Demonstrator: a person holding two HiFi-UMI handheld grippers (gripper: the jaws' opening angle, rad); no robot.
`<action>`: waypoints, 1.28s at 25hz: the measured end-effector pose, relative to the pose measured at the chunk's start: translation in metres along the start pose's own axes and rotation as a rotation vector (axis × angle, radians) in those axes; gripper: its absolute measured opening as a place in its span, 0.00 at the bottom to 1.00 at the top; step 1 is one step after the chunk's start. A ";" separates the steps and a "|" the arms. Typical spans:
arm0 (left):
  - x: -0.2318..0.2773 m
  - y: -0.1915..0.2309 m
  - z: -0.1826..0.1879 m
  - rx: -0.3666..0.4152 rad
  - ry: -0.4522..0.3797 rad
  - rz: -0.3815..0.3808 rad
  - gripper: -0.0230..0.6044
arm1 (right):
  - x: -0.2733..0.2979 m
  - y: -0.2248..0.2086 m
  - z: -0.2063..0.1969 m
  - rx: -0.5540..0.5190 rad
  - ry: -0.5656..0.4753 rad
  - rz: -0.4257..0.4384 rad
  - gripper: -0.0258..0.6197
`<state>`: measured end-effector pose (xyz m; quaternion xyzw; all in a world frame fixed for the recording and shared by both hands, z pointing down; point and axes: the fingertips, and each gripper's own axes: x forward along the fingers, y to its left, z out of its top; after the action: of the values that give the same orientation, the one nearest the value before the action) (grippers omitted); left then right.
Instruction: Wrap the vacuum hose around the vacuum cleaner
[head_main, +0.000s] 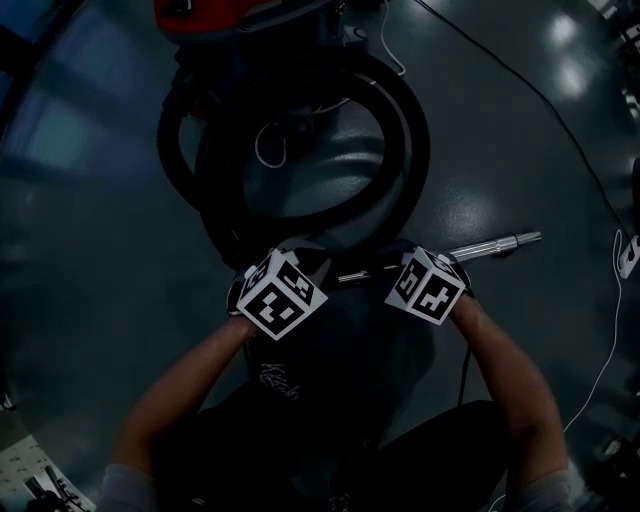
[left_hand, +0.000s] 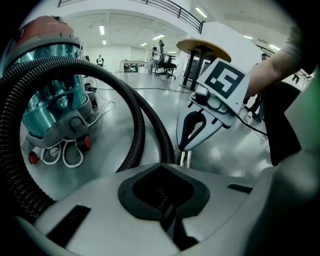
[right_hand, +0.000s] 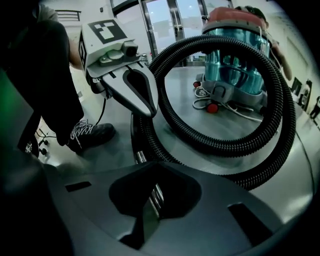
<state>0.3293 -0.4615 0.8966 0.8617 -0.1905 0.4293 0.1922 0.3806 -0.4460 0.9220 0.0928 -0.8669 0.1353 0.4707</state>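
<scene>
Left gripper (left_hand: 161, 199) has its fingers clamped tight on the ribbed vacuum hose (left_hand: 141, 116). Right gripper (right_hand: 152, 201) fingers are clamped on its metal wand (right_hand: 141, 157). The hose loops just beyond both fingers, the vacuum cleaner (right_hand: 235, 60) farther ahead.

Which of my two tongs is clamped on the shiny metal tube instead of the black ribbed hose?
The right tongs: its jaws close on the metal tube, while the left tongs grips the ribbed hose.

A large open office or lab hall: glossy grey floor (left_hand: 150, 100), ceiling strip lights (left_hand: 102, 30), office chairs (left_hand: 167, 62), mezzanine railing (left_hand: 175, 7).
</scene>
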 end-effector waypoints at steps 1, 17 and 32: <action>-0.001 0.001 0.001 0.000 0.000 0.004 0.05 | 0.000 0.001 0.001 0.013 0.000 0.003 0.05; -0.112 -0.015 0.034 -0.077 0.056 -0.040 0.05 | -0.075 0.050 0.062 0.341 -0.098 -0.019 0.05; -0.311 -0.118 0.153 -0.090 -0.024 -0.029 0.05 | -0.304 0.150 0.190 0.391 -0.201 -0.067 0.05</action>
<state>0.3155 -0.3861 0.5387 0.8600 -0.1994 0.4069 0.2346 0.3508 -0.3551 0.5452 0.2242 -0.8633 0.2749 0.3591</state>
